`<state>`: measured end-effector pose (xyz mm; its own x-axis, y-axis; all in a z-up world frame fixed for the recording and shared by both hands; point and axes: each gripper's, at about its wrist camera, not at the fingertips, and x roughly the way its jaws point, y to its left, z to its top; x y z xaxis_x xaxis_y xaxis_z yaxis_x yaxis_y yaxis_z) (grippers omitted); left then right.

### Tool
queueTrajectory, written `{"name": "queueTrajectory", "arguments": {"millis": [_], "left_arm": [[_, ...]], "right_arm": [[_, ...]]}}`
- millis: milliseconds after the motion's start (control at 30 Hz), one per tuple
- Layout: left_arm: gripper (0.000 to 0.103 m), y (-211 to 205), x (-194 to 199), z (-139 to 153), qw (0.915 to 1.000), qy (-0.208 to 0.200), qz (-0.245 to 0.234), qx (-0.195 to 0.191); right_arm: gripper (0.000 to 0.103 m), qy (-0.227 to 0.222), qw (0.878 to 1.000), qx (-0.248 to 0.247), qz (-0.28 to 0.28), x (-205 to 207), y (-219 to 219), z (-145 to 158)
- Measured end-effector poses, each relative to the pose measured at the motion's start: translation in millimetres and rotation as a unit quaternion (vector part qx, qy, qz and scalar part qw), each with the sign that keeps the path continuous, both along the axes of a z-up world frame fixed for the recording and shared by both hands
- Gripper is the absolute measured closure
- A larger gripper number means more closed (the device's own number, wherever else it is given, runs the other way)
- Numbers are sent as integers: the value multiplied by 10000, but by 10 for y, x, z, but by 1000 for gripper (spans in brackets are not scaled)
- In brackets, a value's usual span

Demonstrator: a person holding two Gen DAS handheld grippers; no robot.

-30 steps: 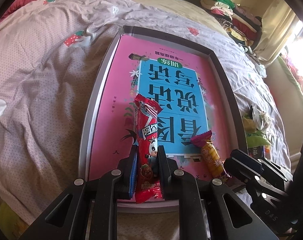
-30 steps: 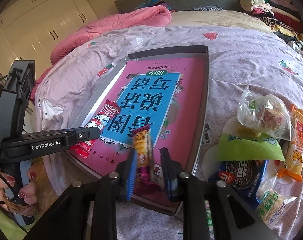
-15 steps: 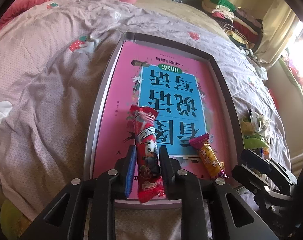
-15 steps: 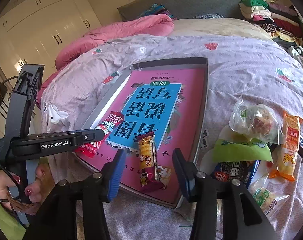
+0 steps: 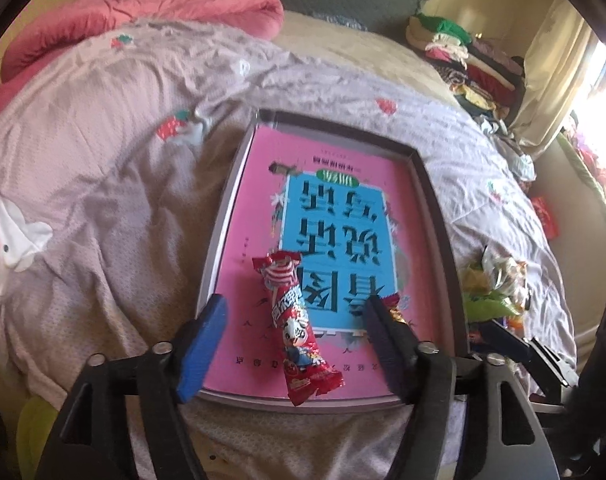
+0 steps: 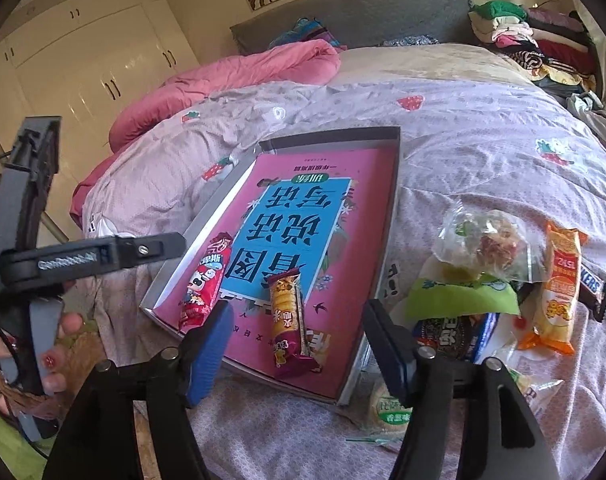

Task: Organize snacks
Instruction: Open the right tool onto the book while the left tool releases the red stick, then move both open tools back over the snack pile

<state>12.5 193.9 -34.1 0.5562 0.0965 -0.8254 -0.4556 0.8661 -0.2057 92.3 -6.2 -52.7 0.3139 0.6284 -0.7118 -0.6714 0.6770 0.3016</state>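
A grey tray [image 5: 435, 196] [image 6: 393, 216] with a pink and blue printed bottom lies on the bed. A red snack stick [image 5: 297, 330] [image 6: 203, 284] lies in it near the front left. A yellow and maroon snack bar [image 6: 289, 320] lies beside it; in the left wrist view only its tip [image 5: 393, 306] shows behind my finger. My left gripper [image 5: 295, 340] is open, its fingers on either side of the red stick without touching it. My right gripper [image 6: 297, 344] is open and empty, just in front of the yellow bar.
A pile of loose snacks lies on the bedspread right of the tray: a clear bag [image 6: 487, 244], a green packet [image 6: 459, 292], an orange packet [image 6: 559, 280], a dark cookie pack [image 6: 451, 336]. A pink quilt [image 6: 231, 80] and stacked clothes [image 6: 535, 36] lie at the back.
Both grippers opened and drew back. The left let go of the red stick, the right let go of the yellow bar; both snacks now lie in the tray.
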Motion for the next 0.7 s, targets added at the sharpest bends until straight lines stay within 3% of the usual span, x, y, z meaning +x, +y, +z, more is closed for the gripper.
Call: {"name": "queueTrajectory", "arguments": {"millis": [233,700], "left_arm": [[24,-69,-61,190,9998,-152,35,123],[23,-300,-89,473,9988,-462,-155,76]], "right_arm": [[25,-274,9993,199,-182,-7,-103,174],[20,-766,9949,469,-449,-22,-359,474]]}}
